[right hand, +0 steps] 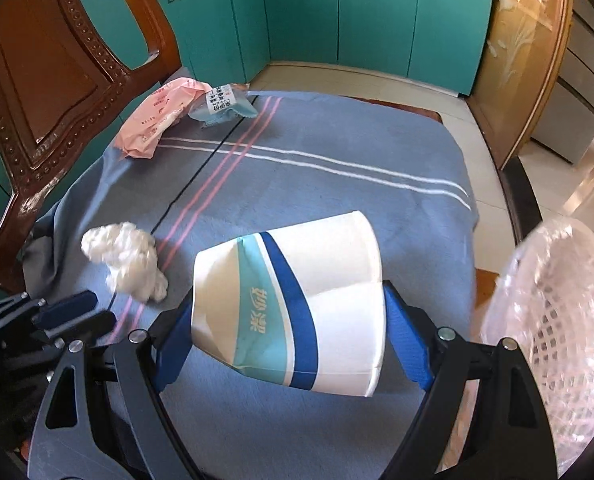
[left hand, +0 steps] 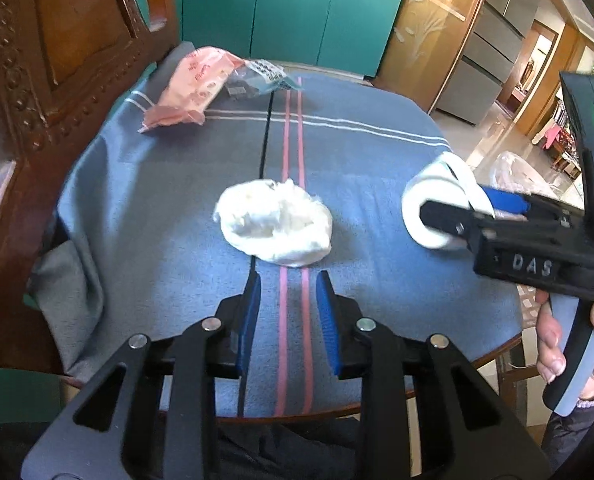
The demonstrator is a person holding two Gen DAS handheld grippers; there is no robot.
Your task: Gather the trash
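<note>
My right gripper (right hand: 293,320) clamped on crushed paper cup (right hand: 289,304), basket (right hand: 553,320) just right. Left gripper (left hand: 285,320): fingers part-closed, empty. Tissue wad (left hand: 275,222), pink packet (left hand: 189,88), blue wrapper (left hand: 257,76) still on worktop (left hand: 377,168).

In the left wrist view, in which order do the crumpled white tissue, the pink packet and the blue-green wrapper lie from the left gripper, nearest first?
From the left gripper:
1. Crumpled white tissue, just ahead on the cloth's pink stripes.
2. Pink packet, far left, beside the wooden chair.
3. Blue-green wrapper, at the far edge, touching the packet's right end; only slightly farther.
</note>
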